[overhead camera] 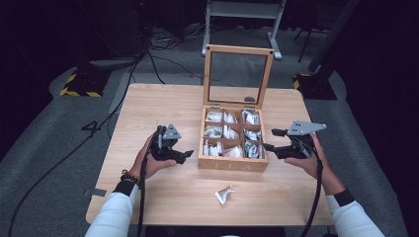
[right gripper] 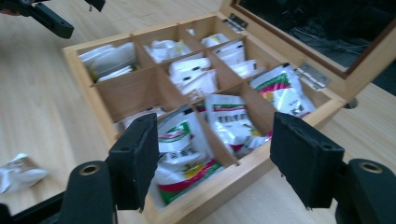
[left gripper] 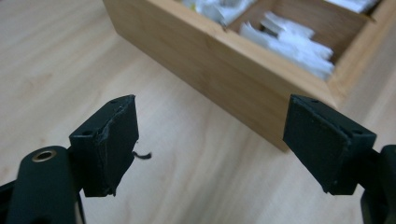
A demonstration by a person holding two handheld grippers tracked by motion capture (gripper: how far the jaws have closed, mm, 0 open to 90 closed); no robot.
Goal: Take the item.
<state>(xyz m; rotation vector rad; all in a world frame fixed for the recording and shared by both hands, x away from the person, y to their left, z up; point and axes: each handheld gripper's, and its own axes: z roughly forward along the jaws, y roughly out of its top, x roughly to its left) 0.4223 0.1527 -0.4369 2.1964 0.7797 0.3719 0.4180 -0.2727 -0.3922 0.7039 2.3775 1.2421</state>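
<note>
A crumpled sachet (overhead camera: 224, 194) lies alone near the worktop's near edge, in front of the open wooden box (overhead camera: 232, 164). Both the left hand-held gripper (overhead camera: 184, 155) and right hand-held gripper (overhead camera: 269, 139) gape empty; the left looks slightly nearer.

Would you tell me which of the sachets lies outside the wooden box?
The crumpled silver sachet on the bare table, in front of the wooden box; all the others sit in the box's compartments.
</note>
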